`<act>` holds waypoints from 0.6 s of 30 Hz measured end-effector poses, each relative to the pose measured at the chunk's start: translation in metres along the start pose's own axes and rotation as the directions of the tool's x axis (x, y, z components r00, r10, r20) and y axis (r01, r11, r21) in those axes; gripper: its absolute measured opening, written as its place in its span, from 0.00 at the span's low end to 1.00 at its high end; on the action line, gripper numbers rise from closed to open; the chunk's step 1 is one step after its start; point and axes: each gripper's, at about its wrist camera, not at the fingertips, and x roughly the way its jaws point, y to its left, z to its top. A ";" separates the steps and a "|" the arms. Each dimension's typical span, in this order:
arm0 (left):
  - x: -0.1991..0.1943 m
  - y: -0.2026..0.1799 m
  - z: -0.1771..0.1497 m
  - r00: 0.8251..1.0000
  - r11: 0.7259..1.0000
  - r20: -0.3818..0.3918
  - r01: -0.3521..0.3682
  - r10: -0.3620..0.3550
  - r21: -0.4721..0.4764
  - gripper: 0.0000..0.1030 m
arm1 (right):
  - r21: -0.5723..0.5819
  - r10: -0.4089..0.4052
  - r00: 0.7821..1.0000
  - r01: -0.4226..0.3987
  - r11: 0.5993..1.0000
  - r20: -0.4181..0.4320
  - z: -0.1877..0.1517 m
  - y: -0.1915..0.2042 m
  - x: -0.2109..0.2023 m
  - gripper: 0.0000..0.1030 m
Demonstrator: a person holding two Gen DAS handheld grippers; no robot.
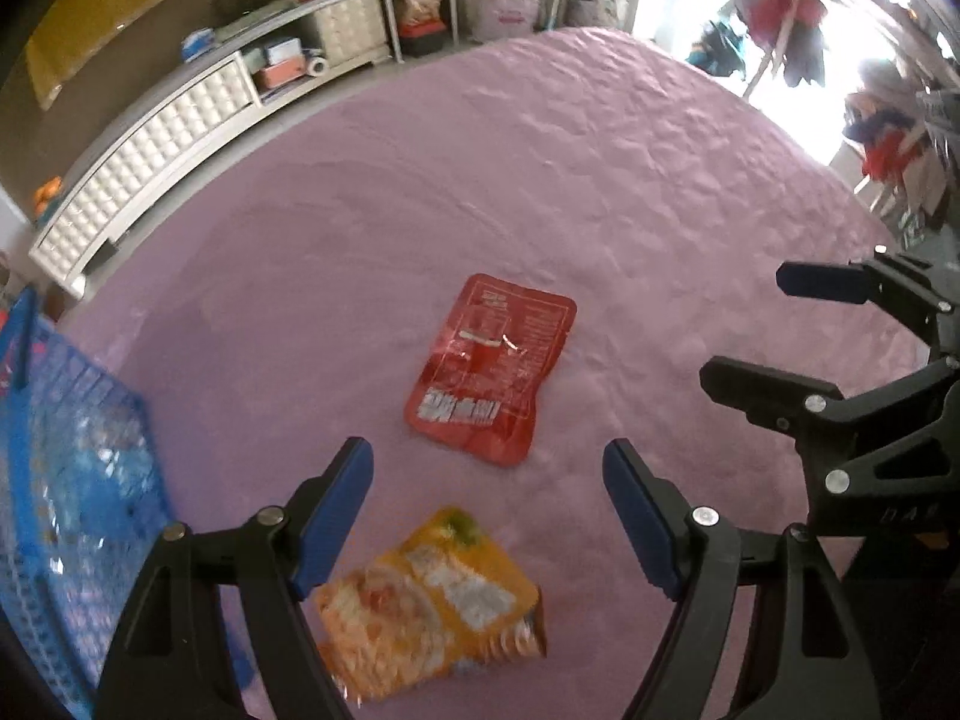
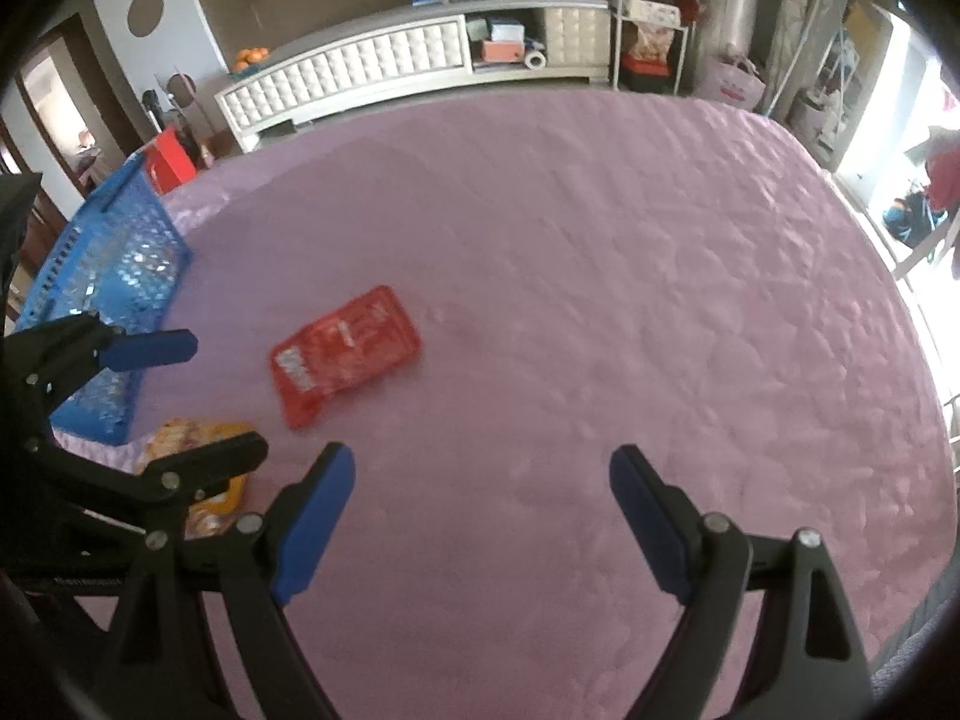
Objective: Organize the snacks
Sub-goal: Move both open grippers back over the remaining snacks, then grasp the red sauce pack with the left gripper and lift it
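A red snack packet (image 1: 492,369) lies flat on the pink cloth, ahead of my left gripper (image 1: 487,462), which is open and empty. An orange-yellow snack packet (image 1: 432,603) lies just below and between its jaws. A blue plastic basket (image 1: 66,480) stands at the left. My right gripper (image 2: 480,474) is open and empty over bare cloth; it also shows at the right of the left wrist view (image 1: 744,324). In the right wrist view the red packet (image 2: 345,354) is ahead-left, the orange packet (image 2: 198,468) sits partly behind the left gripper (image 2: 222,396), and the basket (image 2: 102,294) is far left.
The pink quilted cloth (image 2: 600,300) covers the whole work surface. Beyond its far edge stand a white tufted cabinet (image 2: 360,72), shelves with boxes and a bright doorway at the right.
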 end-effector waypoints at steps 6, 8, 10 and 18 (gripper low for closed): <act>0.032 0.000 0.017 0.999 0.999 -0.032 0.013 -0.012 0.041 0.75 | 0.066 -0.012 1.000 0.011 0.998 0.002 0.000 -0.016 0.015 0.87; 0.040 -0.002 0.022 0.999 0.998 -0.037 0.010 -0.008 0.060 0.75 | 0.087 0.004 1.000 -0.004 0.996 0.004 0.000 -0.017 0.019 0.87; 0.050 -0.002 0.029 0.999 0.997 -0.042 0.012 -0.009 0.079 0.75 | 0.080 0.001 1.000 -0.001 0.997 0.002 -0.001 -0.017 0.021 0.87; 0.068 0.010 0.035 0.996 0.992 -0.048 0.084 -0.080 0.090 0.75 | 0.094 0.024 1.000 -0.022 0.995 -0.016 -0.001 -0.019 0.026 0.87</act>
